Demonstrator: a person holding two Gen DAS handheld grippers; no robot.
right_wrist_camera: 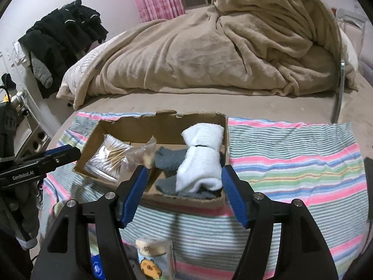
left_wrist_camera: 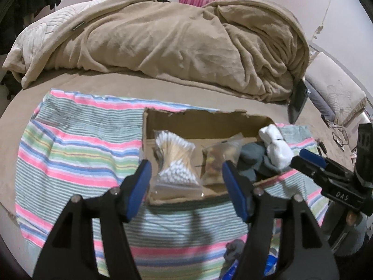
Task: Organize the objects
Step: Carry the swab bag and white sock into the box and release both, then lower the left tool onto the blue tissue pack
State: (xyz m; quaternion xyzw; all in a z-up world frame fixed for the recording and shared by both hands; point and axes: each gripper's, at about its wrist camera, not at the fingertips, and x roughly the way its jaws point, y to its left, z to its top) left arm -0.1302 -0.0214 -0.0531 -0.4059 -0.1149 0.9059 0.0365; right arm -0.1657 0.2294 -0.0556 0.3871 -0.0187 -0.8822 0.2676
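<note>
Both the left gripper (left_wrist_camera: 185, 170) and right gripper (right_wrist_camera: 184, 177) hang jaws apart, empty, above the cardboard box (right_wrist_camera: 163, 120) mid-frame holding cotton swabs (left_wrist_camera: 173, 161), snack bag (left_wrist_camera: 219, 161), white towel (right_wrist_camera: 200, 161), grey socks (right_wrist_camera: 167, 161).

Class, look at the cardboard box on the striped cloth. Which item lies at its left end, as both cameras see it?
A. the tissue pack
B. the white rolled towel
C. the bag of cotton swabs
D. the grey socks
C: the bag of cotton swabs fills the left end of the cardboard box, while the white rolled towel lies at the right end.
</note>
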